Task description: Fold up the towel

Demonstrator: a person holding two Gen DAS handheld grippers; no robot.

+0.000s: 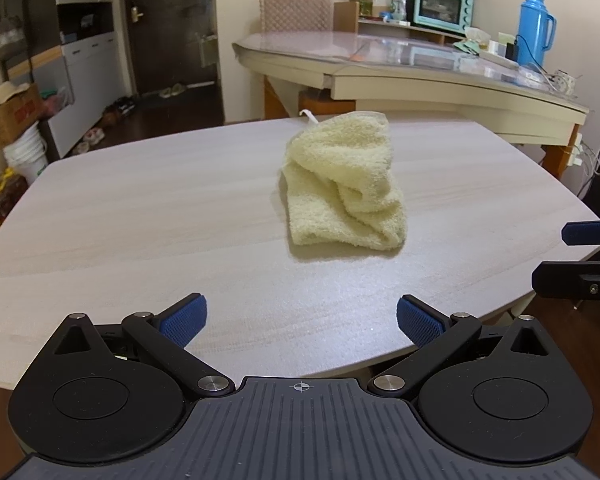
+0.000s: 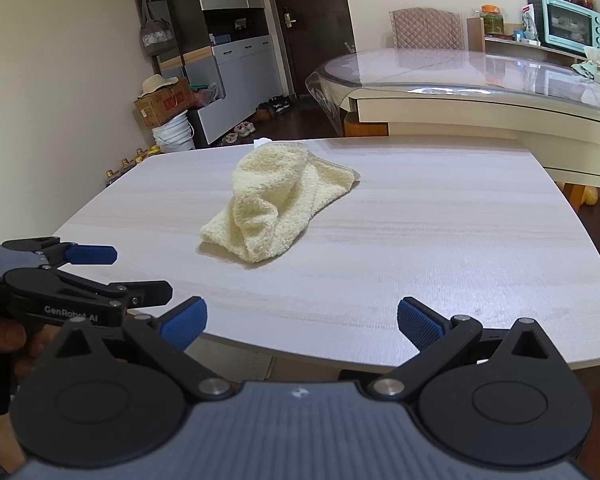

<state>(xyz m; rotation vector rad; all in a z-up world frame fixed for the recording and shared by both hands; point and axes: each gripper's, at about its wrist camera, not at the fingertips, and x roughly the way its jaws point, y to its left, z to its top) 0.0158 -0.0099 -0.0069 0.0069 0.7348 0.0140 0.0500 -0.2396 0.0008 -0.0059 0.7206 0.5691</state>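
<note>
A pale yellow towel [image 1: 342,184] lies crumpled in a heap near the middle of the light wooden table [image 1: 140,216]. It also shows in the right wrist view [image 2: 276,204]. My left gripper [image 1: 301,322] is open and empty, above the table's near edge, well short of the towel. My right gripper [image 2: 302,322] is open and empty, also at the near edge. The left gripper shows at the left of the right wrist view [image 2: 136,274]. The right gripper shows at the right edge of the left wrist view [image 1: 552,256].
A glass-topped table [image 1: 380,64] stands behind, with a teal oven [image 1: 444,4], a blue thermos [image 1: 534,28] and a chair [image 1: 296,12]. Cabinets, a box [image 1: 12,116] and buckets stand at far left.
</note>
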